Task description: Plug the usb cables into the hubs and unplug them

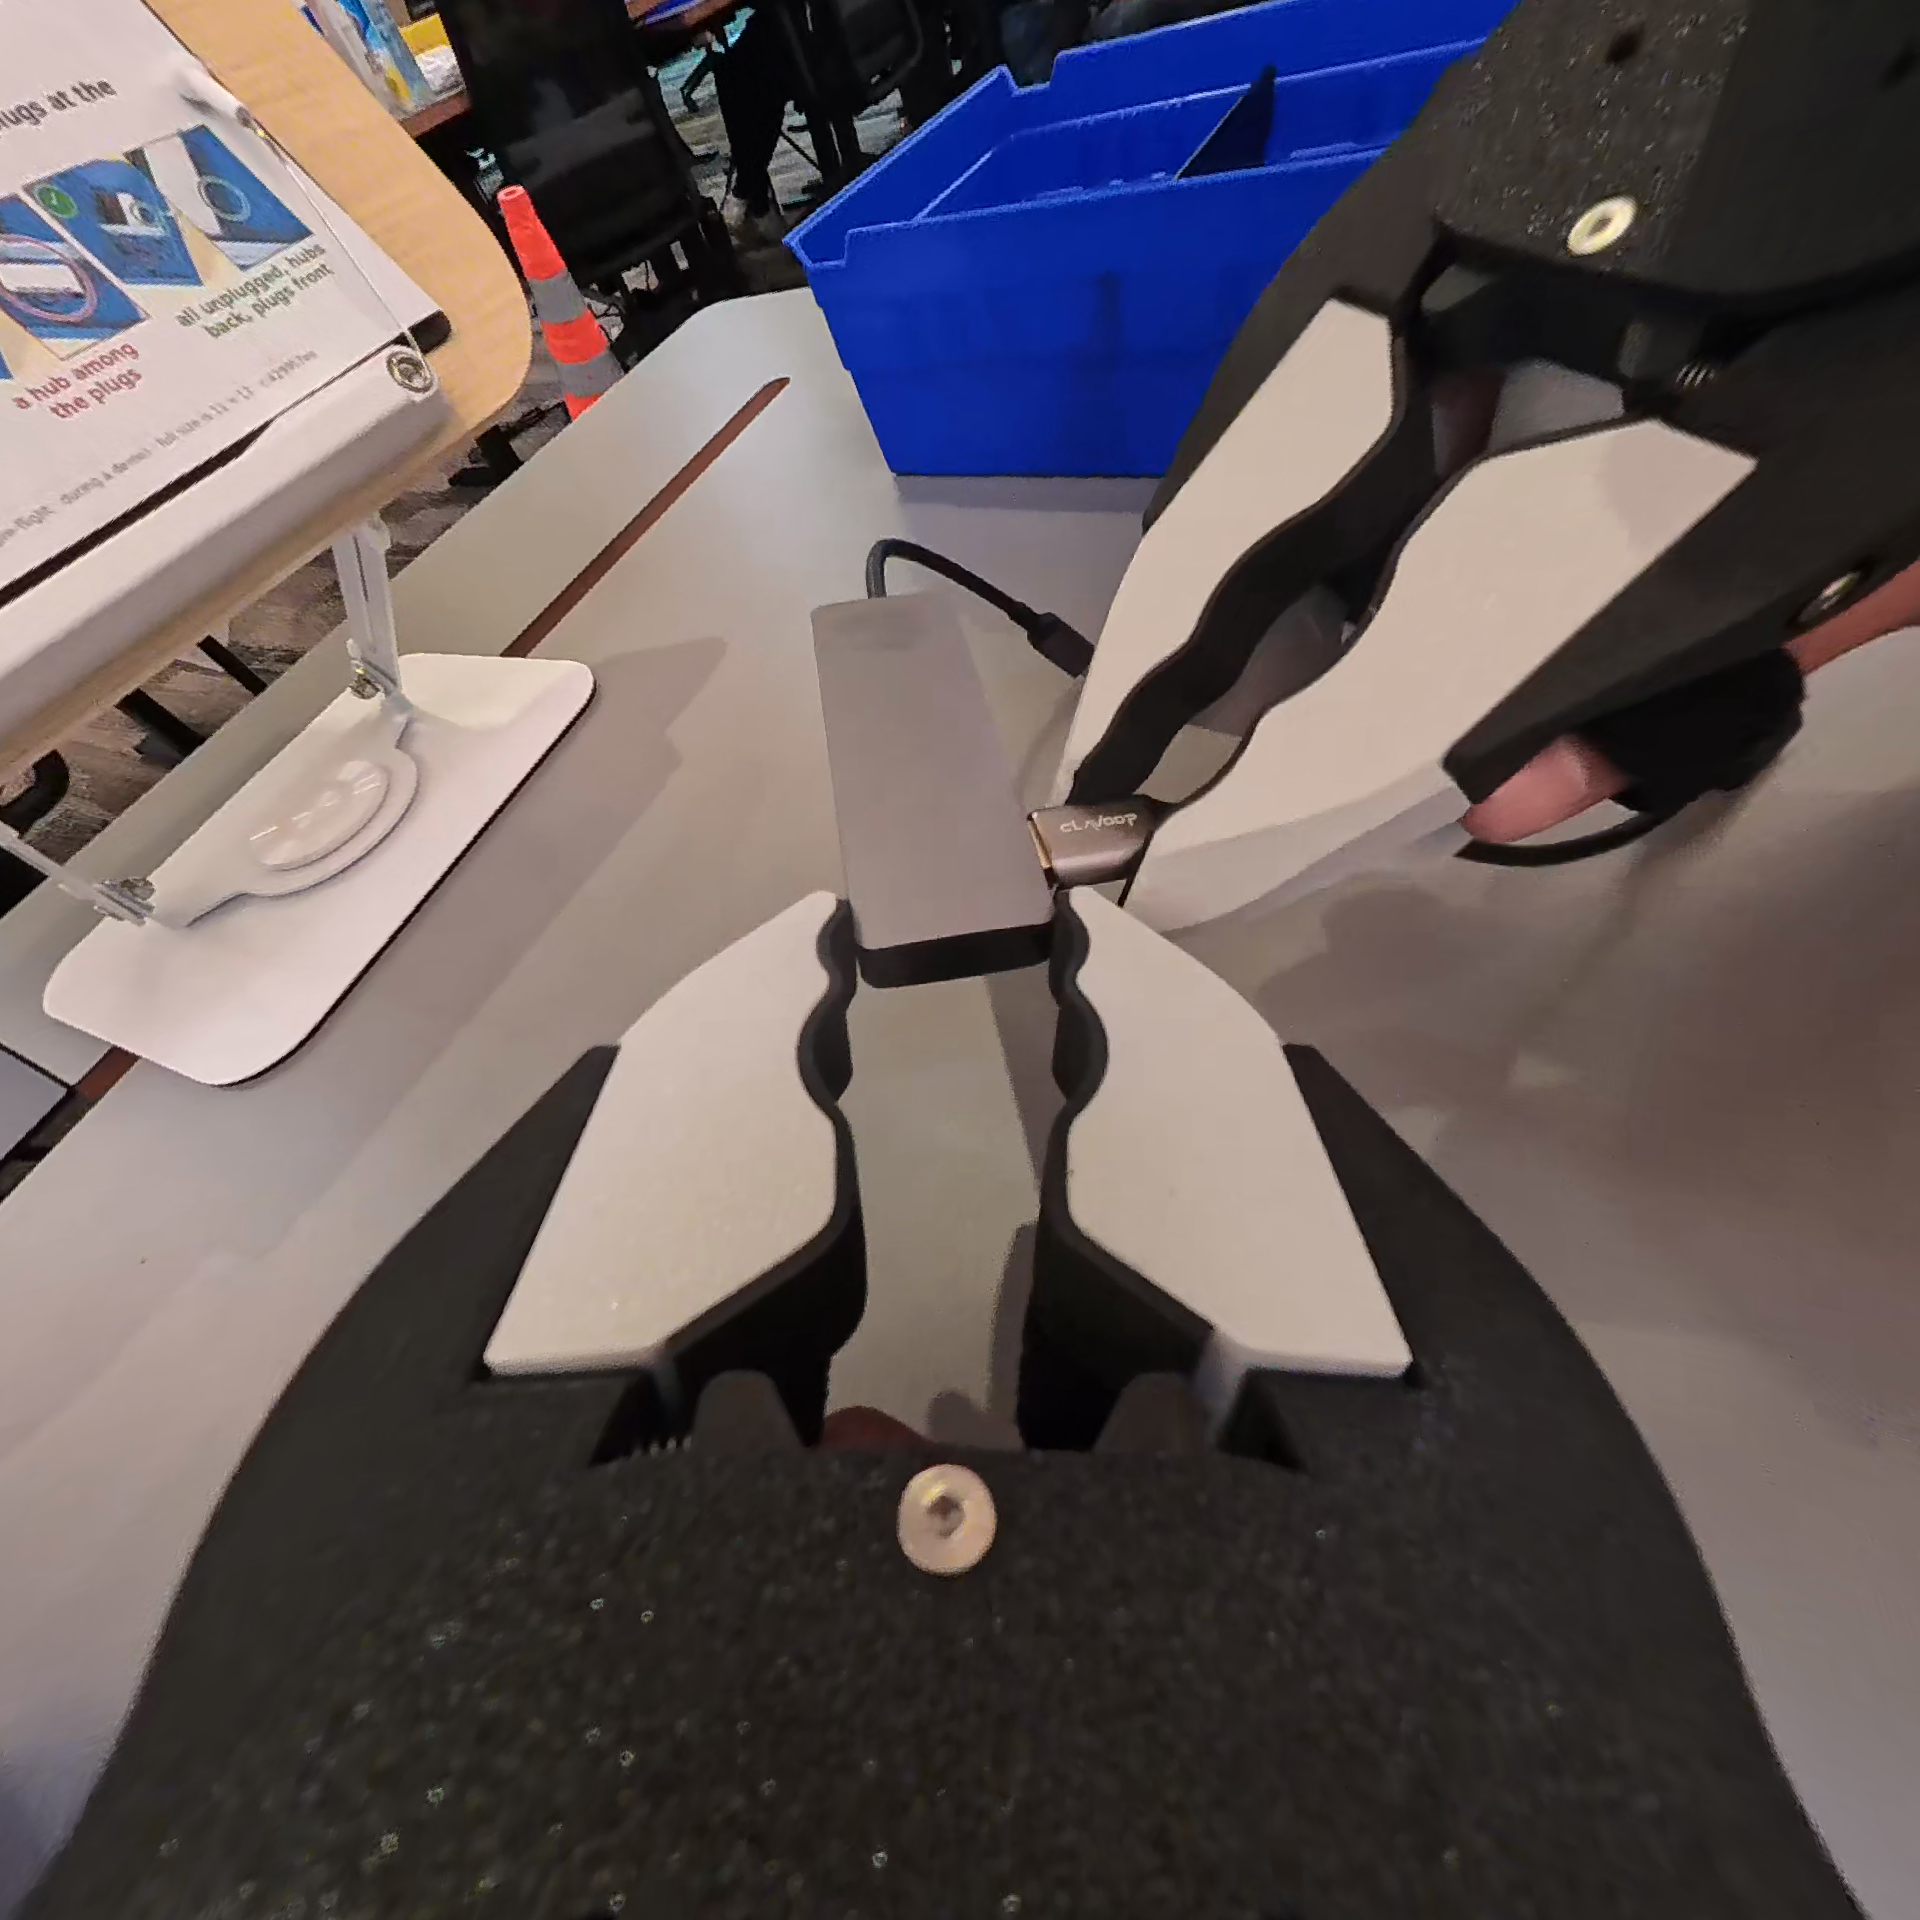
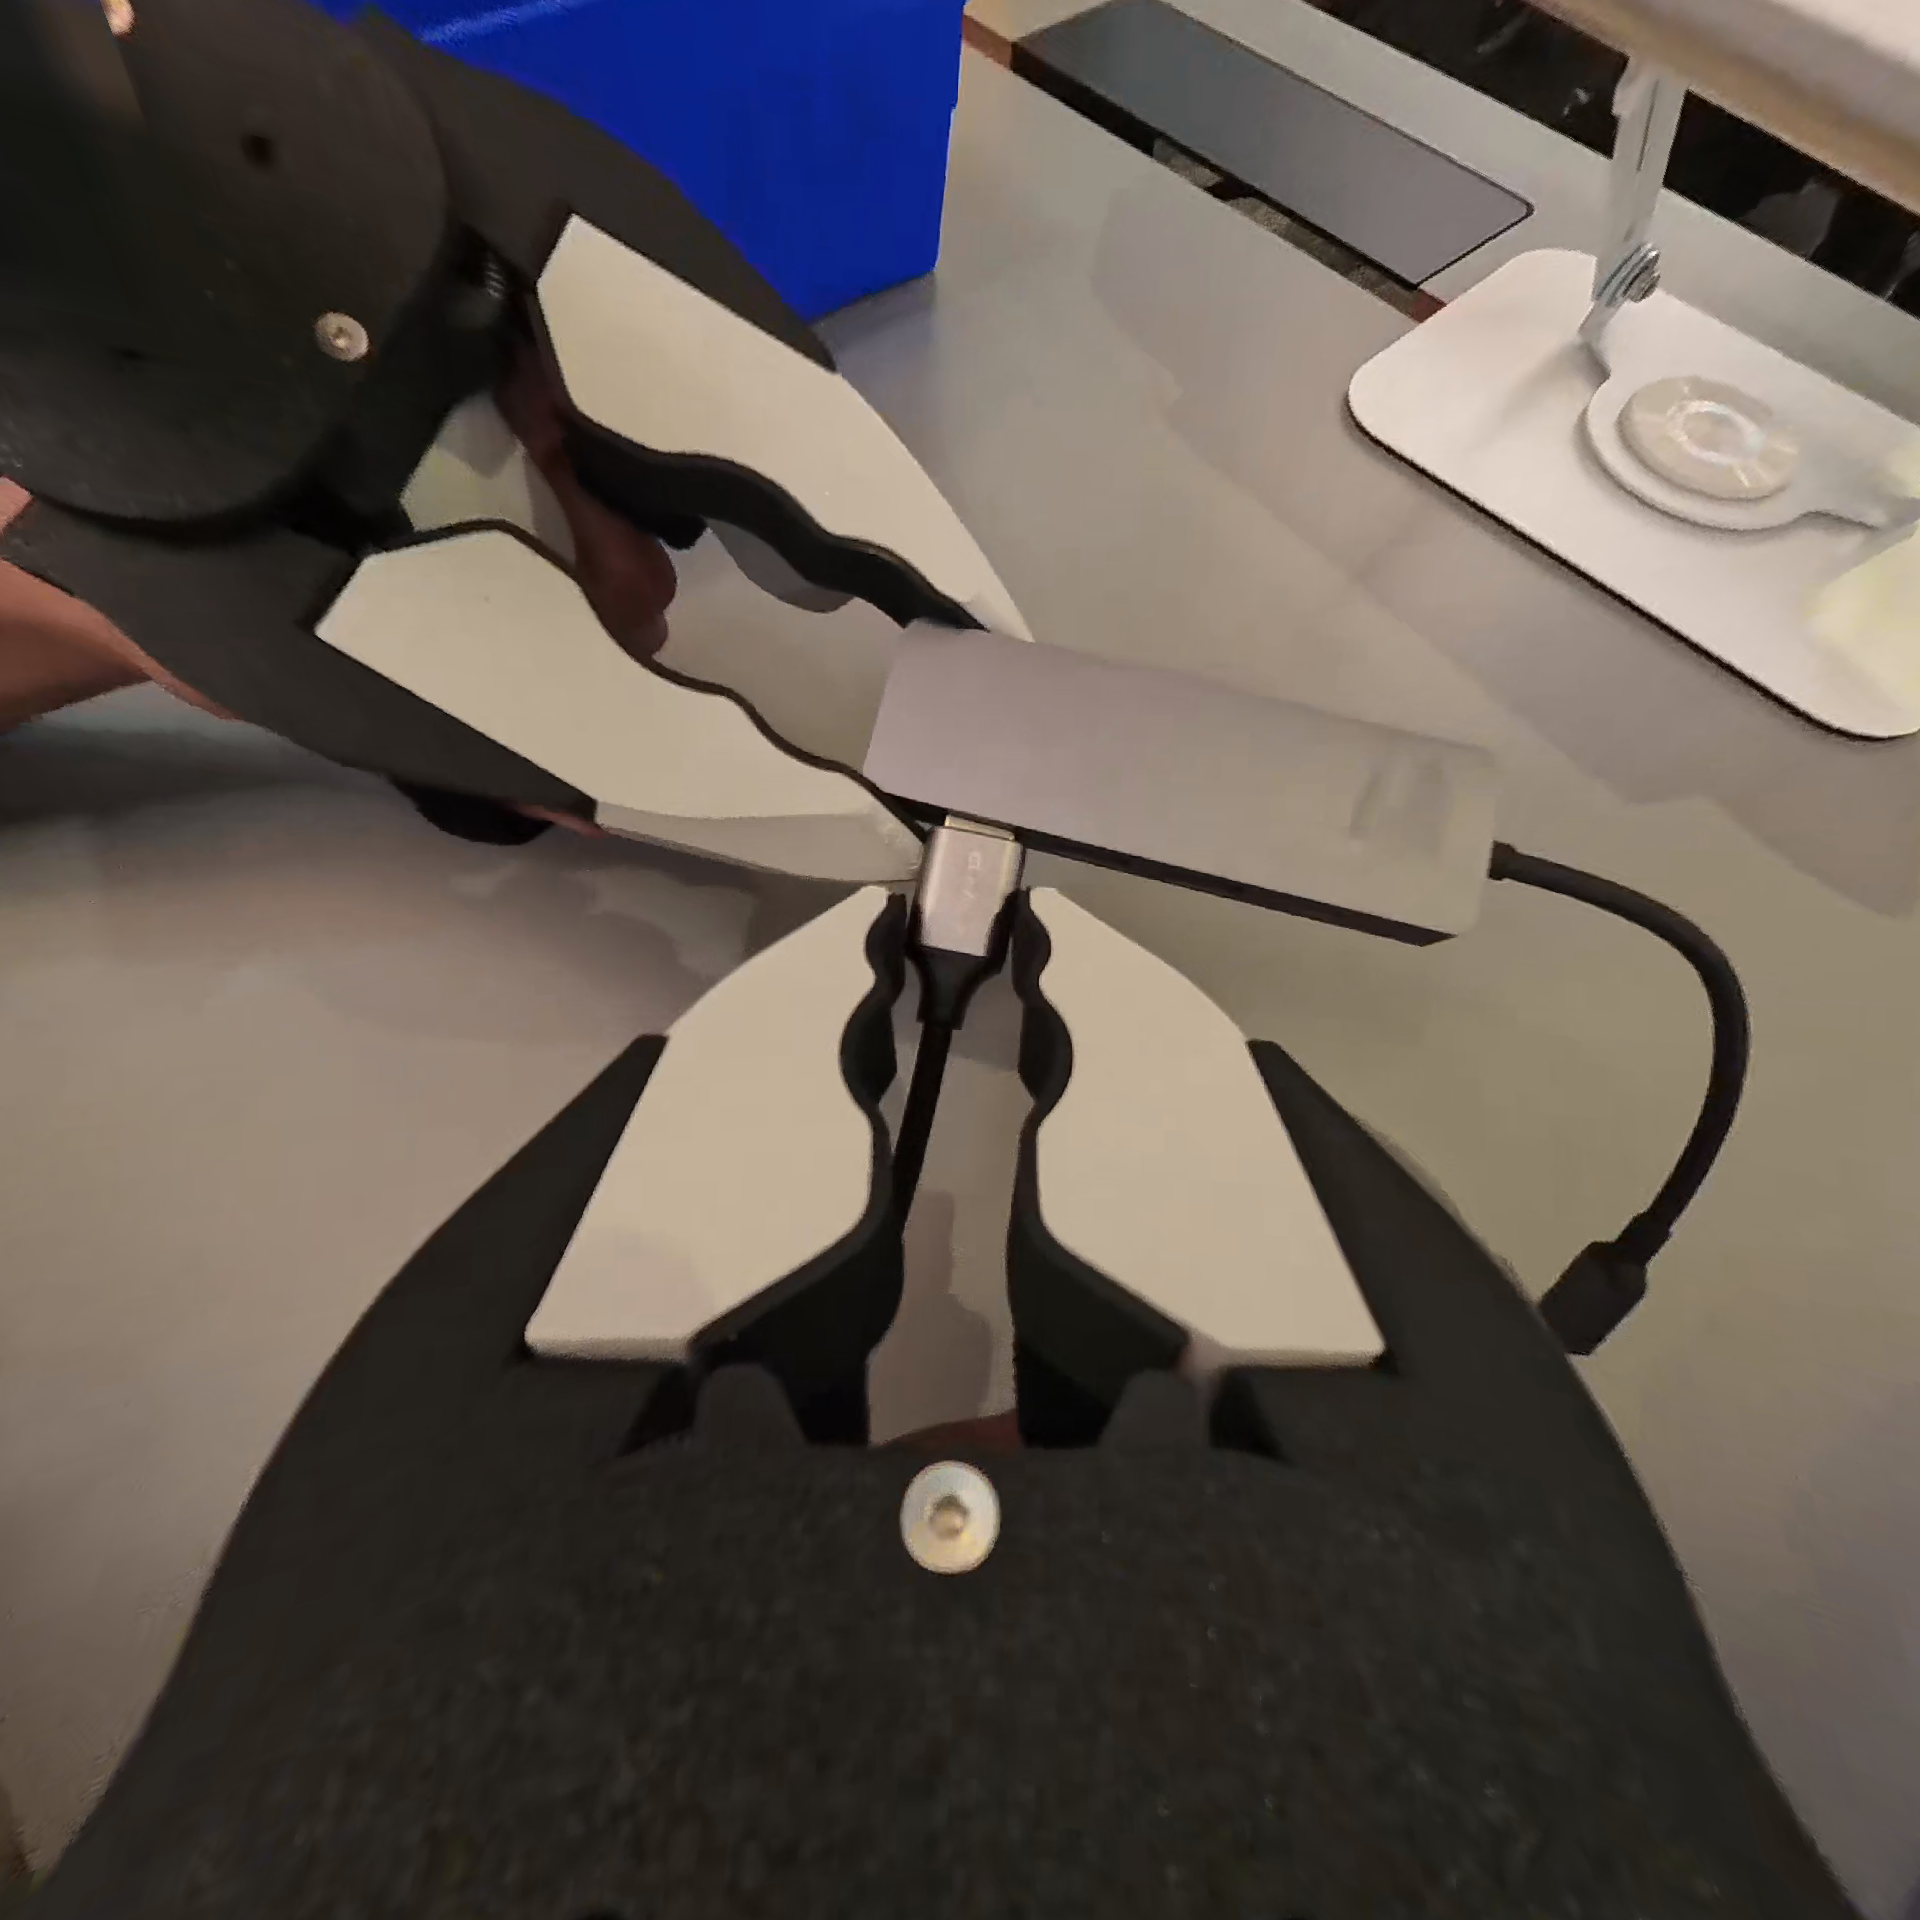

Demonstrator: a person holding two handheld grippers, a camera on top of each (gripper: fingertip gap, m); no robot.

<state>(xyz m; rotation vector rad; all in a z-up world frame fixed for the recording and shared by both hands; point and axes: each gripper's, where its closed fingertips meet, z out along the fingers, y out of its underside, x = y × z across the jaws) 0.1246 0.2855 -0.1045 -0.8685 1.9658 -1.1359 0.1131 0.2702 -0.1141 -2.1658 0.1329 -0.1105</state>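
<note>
Grey hub [image 1: 925, 790] lies flat on the counter [image 1: 1558, 1143], its near end clamped by the left gripper [image 1: 951, 951]. Right gripper [image 2: 961, 935] fingers pinch the silver USB plug [image 2: 961, 888] at the hub's side port. Plug looks seated or nearly; next, push or pull straight, hub braced.

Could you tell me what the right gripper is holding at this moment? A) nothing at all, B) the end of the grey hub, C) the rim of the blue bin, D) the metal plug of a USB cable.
D: the right gripper is closed on the metal plug at the side of the grey hub, whose end the left gripper clamps.
</note>
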